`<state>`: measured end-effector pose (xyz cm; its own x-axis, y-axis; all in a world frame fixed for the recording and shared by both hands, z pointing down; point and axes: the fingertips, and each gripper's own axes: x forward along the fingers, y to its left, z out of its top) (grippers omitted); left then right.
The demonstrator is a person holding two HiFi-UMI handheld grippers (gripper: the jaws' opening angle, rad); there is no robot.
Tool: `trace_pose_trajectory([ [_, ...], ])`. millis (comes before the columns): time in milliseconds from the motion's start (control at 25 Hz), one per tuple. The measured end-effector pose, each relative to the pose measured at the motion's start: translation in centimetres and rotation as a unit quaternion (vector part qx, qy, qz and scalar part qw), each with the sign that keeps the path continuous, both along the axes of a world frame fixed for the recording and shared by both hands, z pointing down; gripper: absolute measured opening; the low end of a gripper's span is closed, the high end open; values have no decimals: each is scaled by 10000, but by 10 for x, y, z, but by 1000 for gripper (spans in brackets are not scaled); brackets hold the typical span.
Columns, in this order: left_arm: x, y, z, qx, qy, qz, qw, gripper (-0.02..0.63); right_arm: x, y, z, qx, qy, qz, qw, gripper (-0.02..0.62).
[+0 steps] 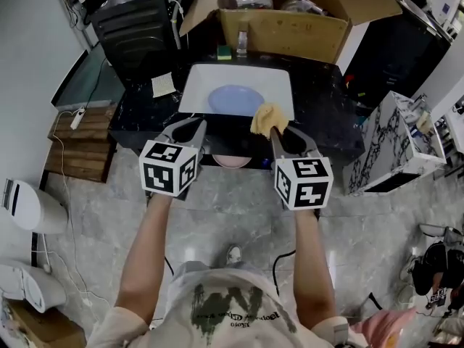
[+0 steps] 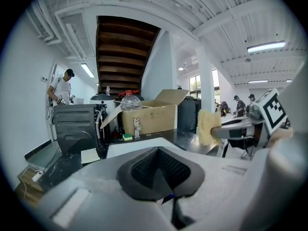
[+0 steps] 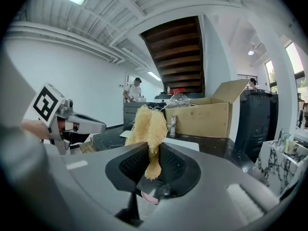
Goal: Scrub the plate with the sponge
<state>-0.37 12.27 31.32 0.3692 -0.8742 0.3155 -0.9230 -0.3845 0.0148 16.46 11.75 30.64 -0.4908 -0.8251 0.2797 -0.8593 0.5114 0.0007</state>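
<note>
A pale blue plate lies flat in a white basin on the dark counter. My right gripper is held just in front of the basin's near right corner, shut on a yellow fibrous sponge. In the right gripper view the sponge sticks up from between the jaws of that gripper. My left gripper is level with it near the basin's near left corner, shut with nothing in it. The plate is hidden in both gripper views.
An open cardboard box stands behind the basin, with a green and yellow sponge and a small bottle in front of it. A folded cloth lies left of the basin. A marbled box stands right. A pink bowl sits under the counter edge.
</note>
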Motion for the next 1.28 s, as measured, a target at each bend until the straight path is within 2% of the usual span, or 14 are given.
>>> trace_pose_trajectory([
  [240,-1,-7,6,-59,-21,-121,9999,-2,-2,-8,2,-46,-152,-146,9998,54],
  [680,-11,-42,16,-97,-2,-162,9998,-2,-15,-47,12,-112,-36,-270,9996,54],
  [1280,-64,-166,38,-273,103,65,9996,-2,-74,-161,40,-439,232,-209,9985,55],
])
